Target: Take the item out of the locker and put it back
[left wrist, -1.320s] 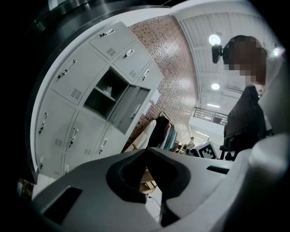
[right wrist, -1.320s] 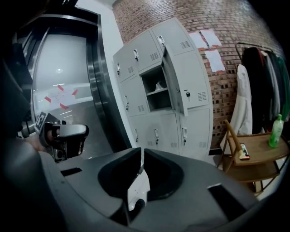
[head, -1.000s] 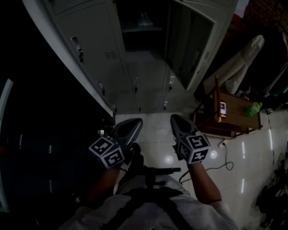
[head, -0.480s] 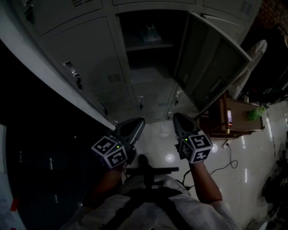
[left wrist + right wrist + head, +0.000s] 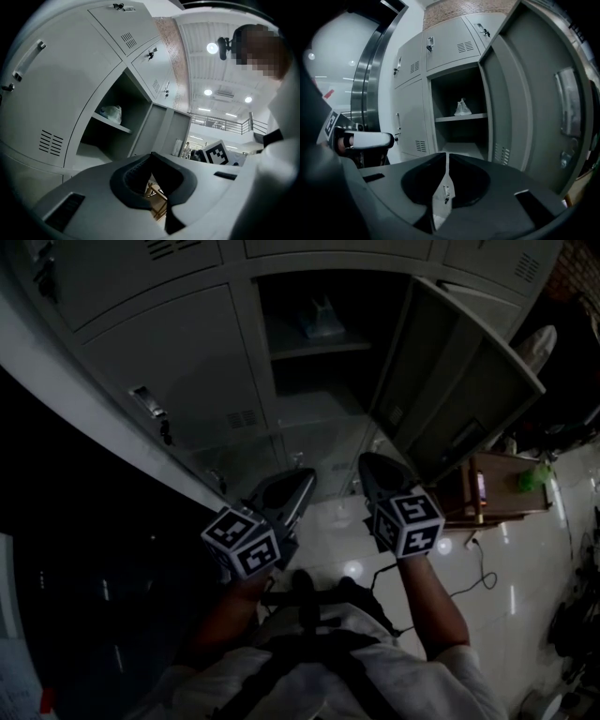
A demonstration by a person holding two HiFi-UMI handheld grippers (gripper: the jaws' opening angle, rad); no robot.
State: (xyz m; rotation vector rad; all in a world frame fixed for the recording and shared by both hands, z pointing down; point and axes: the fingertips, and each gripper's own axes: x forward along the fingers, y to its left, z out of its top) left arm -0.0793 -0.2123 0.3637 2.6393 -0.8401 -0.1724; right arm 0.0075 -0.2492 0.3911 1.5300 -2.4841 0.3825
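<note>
The item, a small whitish crumpled bag (image 5: 322, 320), lies on the shelf of the open grey locker (image 5: 309, 348); it also shows as the bag (image 5: 111, 113) and the bag (image 5: 462, 108). The locker door (image 5: 459, 381) stands swung out to the right. My left gripper (image 5: 302, 482) and right gripper (image 5: 369, 465) are held side by side below the opening, well short of the shelf. The left gripper (image 5: 151, 154) has its tips together with nothing between them. So does the right gripper (image 5: 446, 154), which is aimed at the compartment.
Closed lockers (image 5: 178, 371) fill the wall left of and below the open one. To the right stands a wooden table (image 5: 497, 488) with a green object (image 5: 532, 476) on it, and a cable (image 5: 469, 568) lies on the tiled floor. A dark frame runs along the left.
Both grippers have moved forward toward the lockers, and the open compartment now looms larger and nearer in the head view. Their jaws stay as they were.
</note>
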